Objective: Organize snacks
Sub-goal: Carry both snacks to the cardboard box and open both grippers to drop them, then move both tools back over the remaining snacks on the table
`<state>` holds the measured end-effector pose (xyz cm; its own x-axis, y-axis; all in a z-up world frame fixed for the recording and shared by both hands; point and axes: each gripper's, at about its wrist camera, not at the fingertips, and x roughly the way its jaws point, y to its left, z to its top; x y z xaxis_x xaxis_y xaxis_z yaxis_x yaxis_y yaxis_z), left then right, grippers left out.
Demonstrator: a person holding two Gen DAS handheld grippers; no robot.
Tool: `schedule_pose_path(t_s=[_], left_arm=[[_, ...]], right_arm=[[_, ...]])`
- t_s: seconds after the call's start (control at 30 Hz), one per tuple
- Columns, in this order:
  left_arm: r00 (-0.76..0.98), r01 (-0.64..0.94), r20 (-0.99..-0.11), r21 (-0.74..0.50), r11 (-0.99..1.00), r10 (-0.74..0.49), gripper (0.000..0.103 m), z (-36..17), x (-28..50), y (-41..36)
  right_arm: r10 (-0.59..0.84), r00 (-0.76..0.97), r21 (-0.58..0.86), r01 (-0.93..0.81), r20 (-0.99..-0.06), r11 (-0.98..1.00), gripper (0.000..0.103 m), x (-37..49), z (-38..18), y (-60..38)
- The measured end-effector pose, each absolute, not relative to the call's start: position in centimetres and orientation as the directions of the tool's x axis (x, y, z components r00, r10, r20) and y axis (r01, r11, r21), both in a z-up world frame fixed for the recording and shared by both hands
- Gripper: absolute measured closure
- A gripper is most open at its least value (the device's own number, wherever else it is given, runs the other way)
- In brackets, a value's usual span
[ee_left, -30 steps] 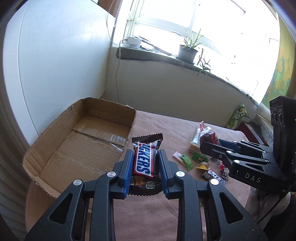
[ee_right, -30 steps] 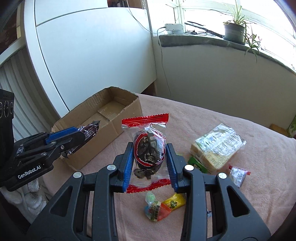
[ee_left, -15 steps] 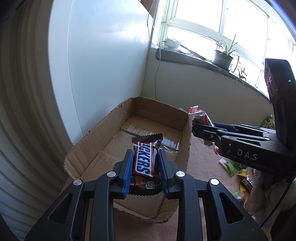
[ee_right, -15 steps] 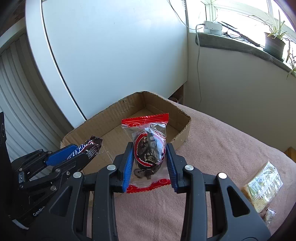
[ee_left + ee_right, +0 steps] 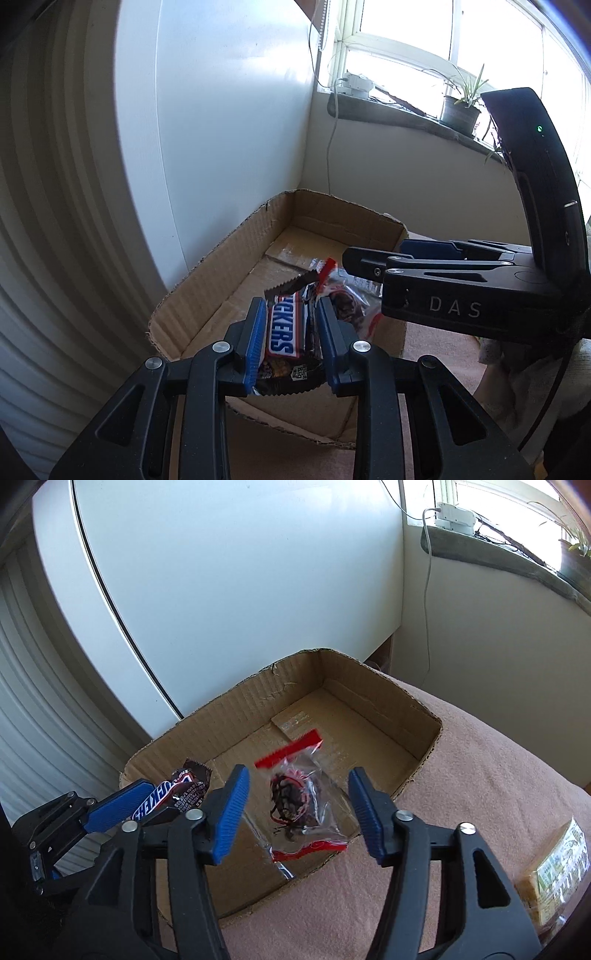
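Pink-covered table (image 5: 480, 775) under my jaws
Cardboard box (image 5: 236, 709) is sitting far left; a wrapped pack (image 5: 554, 871) is lying near right.

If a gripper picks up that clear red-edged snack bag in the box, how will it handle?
The snack bag will probably flop, since its clear film is wrinkled. The glossy plastic may be slippery. It likely weighs little: it looks mostly air around one small dark snack.

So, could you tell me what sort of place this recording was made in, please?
Most likely a room in a home. A potted plant stands on a windowsill under a sunny window, and a cardboard box for snacks sits on a surface covered with a pink cloth.
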<state>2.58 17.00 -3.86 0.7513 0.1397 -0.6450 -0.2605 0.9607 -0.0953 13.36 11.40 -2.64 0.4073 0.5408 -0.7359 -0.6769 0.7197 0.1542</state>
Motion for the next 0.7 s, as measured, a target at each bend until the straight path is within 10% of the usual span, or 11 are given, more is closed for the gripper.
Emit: schedule_pose_path(t_s=[0.7], left_arm=[[0.816, -0.143, -0.579, -0.179, 0.973, 0.013, 0.076, -2.2, 1.3, 13.2]], right_arm=[[0.543, 0.497, 0.175, -0.608, -0.677, 0.774, 0.029, 11.5, 0.3, 3.1]])
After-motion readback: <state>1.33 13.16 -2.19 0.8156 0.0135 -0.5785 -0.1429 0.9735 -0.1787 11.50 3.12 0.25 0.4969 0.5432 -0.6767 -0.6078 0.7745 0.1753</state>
